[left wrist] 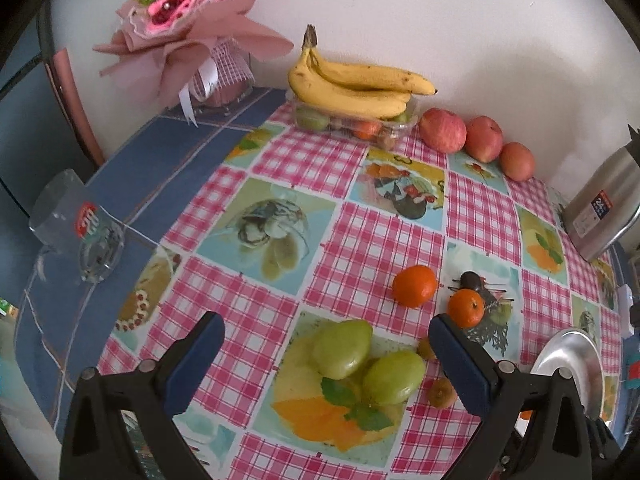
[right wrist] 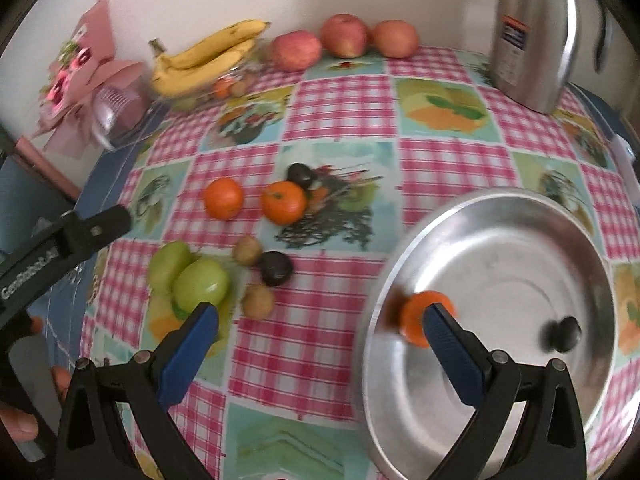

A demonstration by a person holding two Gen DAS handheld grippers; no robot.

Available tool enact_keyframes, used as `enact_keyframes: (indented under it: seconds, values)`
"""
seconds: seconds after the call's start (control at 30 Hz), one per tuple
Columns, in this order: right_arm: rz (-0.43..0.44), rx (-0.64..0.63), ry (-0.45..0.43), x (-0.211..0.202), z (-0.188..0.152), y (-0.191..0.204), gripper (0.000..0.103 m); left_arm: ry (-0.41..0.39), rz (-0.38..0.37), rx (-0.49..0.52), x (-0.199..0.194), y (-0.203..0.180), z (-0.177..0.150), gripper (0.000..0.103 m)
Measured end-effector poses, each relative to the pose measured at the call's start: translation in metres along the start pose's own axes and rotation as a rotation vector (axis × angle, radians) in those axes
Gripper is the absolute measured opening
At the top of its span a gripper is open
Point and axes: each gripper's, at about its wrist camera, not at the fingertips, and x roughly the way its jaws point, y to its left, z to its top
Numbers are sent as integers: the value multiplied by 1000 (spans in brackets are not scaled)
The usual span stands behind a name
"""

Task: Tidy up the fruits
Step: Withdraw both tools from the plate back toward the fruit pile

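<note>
Left gripper [left wrist: 326,354] hovers released over two green fruits [left wrist: 368,360] on the desk [left wrist: 256,308]. Right gripper [right wrist: 320,344] is released too, beside the plate [right wrist: 500,240]. Fruits look smooth, firm; grip one across its middle.

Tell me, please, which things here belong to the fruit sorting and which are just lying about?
Job: metal plate, tangerines, green fruits, small brown fruits, dark plums, both open grippers.
Lying about: bouquet, steel kettle, glass.

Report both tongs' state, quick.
Left tongs: open, holding nothing, above the green fruits.
Right tongs: open, holding nothing, beside the metal plate.
</note>
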Motion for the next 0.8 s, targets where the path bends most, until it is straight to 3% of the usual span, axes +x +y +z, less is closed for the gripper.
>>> enact_keyframes:
  seconds: [0.3,0.5,0.63,0.8]
  values:
    - [24,-67,25,19,-3,17,102,69,-22,2,23,3,-5,103]
    - [-11,-86,40,25,-5,22,102,131,-22,-36,43,16,-7,103]
    - [-12,-91,33,23,-1,25,102,139,-41,-83,46,26,-5,103]
    - [-19,-114,25,22,5,33,102,128,-43,-63,45,25,-2,102]
